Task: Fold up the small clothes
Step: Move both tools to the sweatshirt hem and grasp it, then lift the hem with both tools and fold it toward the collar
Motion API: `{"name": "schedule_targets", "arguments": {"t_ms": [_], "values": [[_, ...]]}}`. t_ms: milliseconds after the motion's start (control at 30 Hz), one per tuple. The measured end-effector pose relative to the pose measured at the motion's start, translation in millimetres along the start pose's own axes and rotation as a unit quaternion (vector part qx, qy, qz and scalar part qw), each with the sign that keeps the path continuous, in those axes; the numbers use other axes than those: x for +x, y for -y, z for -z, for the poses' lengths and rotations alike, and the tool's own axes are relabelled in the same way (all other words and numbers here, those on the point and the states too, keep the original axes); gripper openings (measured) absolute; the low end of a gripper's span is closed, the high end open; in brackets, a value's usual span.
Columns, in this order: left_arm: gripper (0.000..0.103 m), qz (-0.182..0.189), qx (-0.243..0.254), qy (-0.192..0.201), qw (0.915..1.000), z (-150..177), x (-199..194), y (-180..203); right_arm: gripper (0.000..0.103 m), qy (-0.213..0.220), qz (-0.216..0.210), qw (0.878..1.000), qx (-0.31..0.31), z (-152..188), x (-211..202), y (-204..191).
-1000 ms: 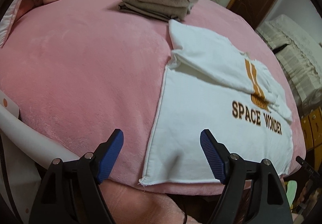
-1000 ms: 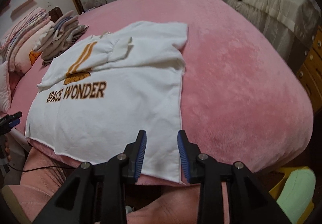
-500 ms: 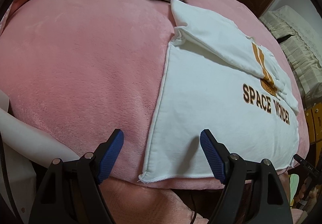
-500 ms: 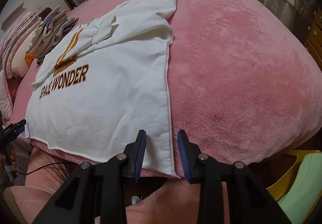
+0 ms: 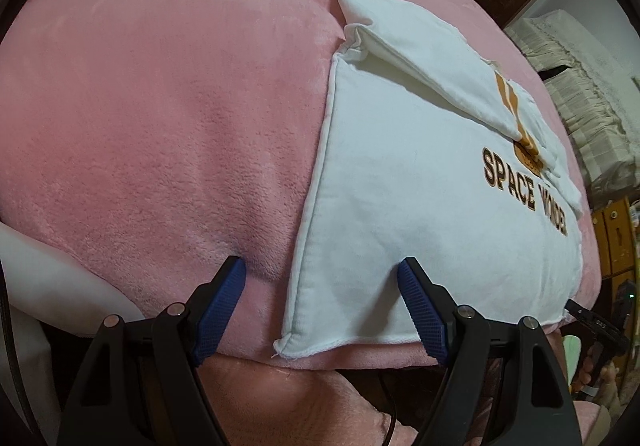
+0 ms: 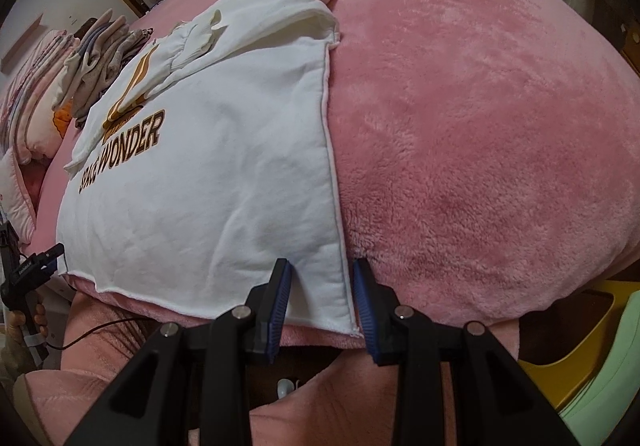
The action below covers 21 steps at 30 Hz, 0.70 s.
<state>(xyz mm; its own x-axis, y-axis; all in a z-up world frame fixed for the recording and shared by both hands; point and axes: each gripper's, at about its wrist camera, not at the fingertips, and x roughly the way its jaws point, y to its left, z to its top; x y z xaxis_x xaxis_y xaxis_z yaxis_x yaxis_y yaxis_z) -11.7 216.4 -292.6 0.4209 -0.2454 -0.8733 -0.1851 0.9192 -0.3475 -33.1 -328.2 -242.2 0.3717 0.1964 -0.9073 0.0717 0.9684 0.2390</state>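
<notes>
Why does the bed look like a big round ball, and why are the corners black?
In both wrist views a fisheye lens bulges the pink bed and bends its edges; the black corners are the lens rim. In the left wrist view the white shirt stays sharp, with soft shadow under the left gripper. In the right wrist view the right gripper shades the hem too; no glare.

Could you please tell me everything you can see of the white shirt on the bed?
The white shirt looks like soft fleecy cotton, printed SPACE WONDER in brown with orange stripes. It lies flat on the pink blanket, both sleeves folded inward. The open left gripper and right gripper each straddle a bottom hem corner.
</notes>
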Motion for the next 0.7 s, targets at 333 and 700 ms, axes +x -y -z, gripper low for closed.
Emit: {"name": "schedule_targets", "arguments": {"t_ms": [333,700], "values": [[0.029,0.063,-0.022,-0.025,0.9974,10,-1,-17,0.03,0.001,-0.022,1.0,-0.006,1,-1,5],[0.006,0.095,-0.071,-0.065,0.9909,15,0,-28,0.007,0.001,-0.048,0.998,-0.049,-3,-18,-8]]}}
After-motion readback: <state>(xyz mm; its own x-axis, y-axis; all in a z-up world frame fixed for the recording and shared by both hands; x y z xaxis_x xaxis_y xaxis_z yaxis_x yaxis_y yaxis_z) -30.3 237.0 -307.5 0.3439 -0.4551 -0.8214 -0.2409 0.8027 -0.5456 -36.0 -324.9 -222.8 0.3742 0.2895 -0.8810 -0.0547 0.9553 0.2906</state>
